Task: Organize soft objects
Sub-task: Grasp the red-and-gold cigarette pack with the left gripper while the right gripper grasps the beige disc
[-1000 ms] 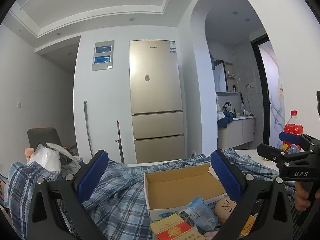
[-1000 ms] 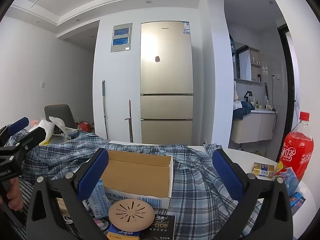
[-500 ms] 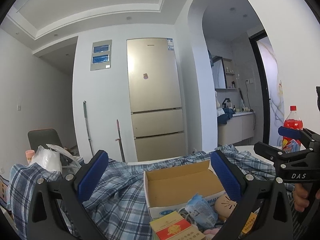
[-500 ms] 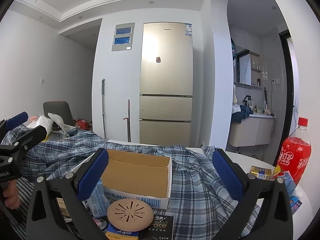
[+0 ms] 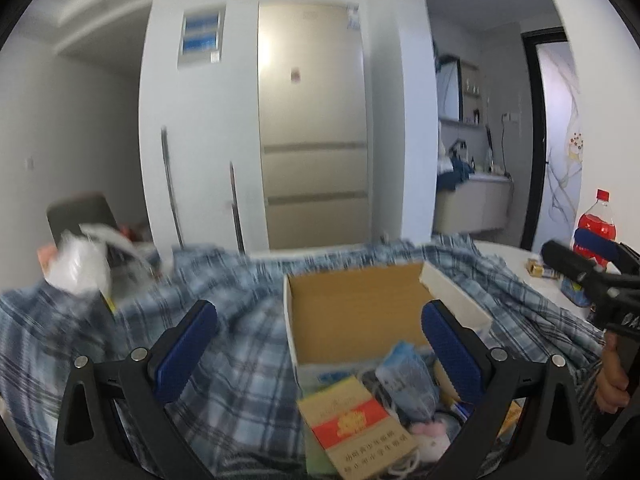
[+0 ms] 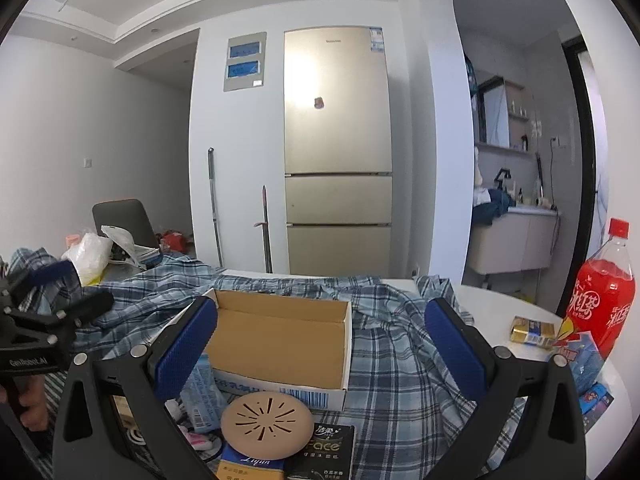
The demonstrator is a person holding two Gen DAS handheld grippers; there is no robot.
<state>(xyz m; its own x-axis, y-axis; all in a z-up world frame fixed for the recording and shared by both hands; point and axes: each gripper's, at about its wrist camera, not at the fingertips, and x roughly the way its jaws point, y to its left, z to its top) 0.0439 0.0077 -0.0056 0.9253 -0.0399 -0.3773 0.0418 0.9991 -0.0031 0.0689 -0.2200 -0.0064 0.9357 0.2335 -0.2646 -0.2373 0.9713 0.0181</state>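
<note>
A blue plaid shirt (image 5: 240, 344) lies spread over the table; it also shows in the right wrist view (image 6: 400, 344). An open, empty cardboard box (image 5: 352, 320) rests on it, also seen in the right wrist view (image 6: 280, 332). In front of the box lie a blue tissue pack (image 5: 404, 376), a small pink plush (image 5: 428, 436) and a red-and-gold carton (image 5: 352, 428). My left gripper (image 5: 320, 344) is open and empty above the shirt. My right gripper (image 6: 320, 344) is open and empty in front of the box.
A red soda bottle (image 6: 604, 300), a small gold pack (image 6: 532, 330) and snack packets (image 6: 580, 360) stand on the white table at the right. A tan round disc (image 6: 267, 424) and black tissue pack (image 6: 324, 452) lie near me. A white plastic bag (image 6: 90, 256) sits at the left.
The left gripper has tilted down and swung, so the box and the clutter in front of it show larger; its view is blurred by motion. The right gripper has barely moved.
</note>
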